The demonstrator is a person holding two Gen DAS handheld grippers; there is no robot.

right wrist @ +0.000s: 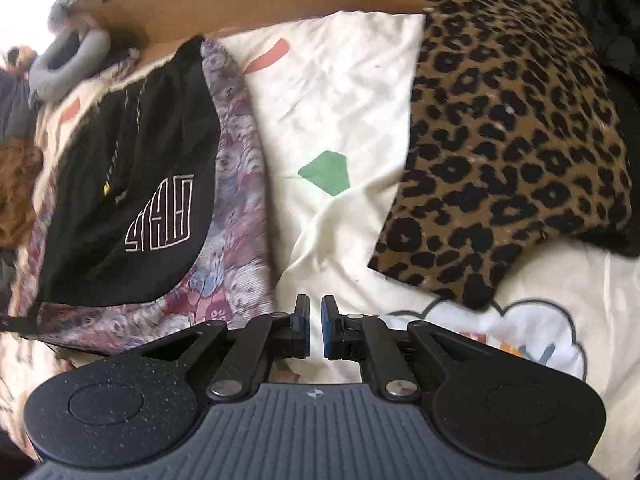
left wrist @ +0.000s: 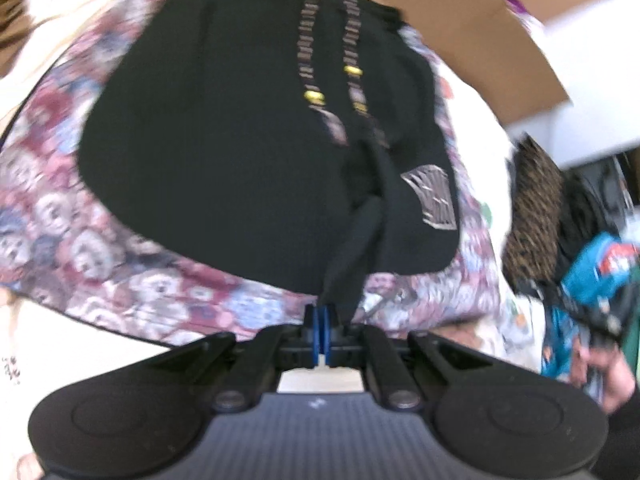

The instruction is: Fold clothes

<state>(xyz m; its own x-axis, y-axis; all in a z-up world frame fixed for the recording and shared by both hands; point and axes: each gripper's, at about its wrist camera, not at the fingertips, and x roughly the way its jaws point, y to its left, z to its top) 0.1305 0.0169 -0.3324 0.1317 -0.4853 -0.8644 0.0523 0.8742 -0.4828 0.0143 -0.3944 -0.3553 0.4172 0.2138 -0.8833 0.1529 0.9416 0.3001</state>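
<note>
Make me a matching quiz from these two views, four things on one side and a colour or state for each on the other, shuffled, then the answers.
Things:
1. left gripper
2. right gripper
3. folded garment
4. bed sheet

States:
A. leopard print
B. cream with coloured shapes
C. shut on a fold of the black garment
D. slightly open, holding nothing

Pairs: 1-C, 2-D, 3-A, 4-B

Left gripper [left wrist: 323, 314] jaws pinch black shorts [left wrist: 224, 140] lying on teddy-bear fabric [left wrist: 80, 240].
</note>
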